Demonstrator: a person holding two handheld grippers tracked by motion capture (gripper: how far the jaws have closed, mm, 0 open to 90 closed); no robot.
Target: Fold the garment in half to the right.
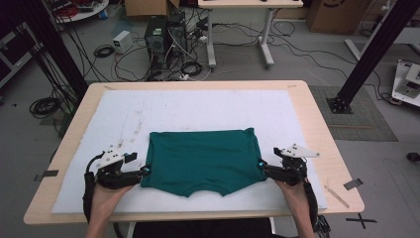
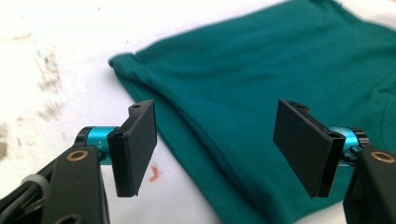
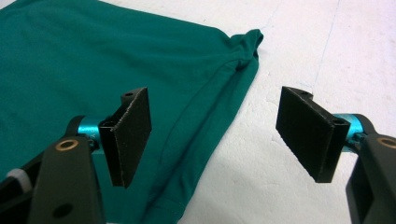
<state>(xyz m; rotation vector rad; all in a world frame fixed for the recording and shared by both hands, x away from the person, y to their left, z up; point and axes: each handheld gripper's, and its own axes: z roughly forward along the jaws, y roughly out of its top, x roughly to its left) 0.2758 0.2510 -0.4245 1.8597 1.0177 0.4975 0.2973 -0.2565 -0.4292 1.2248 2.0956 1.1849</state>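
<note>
A folded dark green garment [image 1: 203, 158] lies flat on the white mat [image 1: 198, 109], near the front of the table. My left gripper [image 1: 144, 171] is open at the cloth's front left corner, its jaws straddling the left edge of the green garment [image 2: 261, 93] with nothing pinched. My right gripper [image 1: 261, 165] is open at the garment's right edge. In the right gripper view the right gripper [image 3: 219, 135] straddles the edge of the green garment [image 3: 93, 60], one jaw over cloth, the other over the white mat [image 3: 303, 56].
The wooden table [image 1: 322, 144] has bare rims around the mat. Dirty smudges [image 2: 46, 79] mark the mat left of the cloth. Behind the table are computer towers [image 1: 166, 34], cables, a desk and black frame posts [image 1: 376, 49].
</note>
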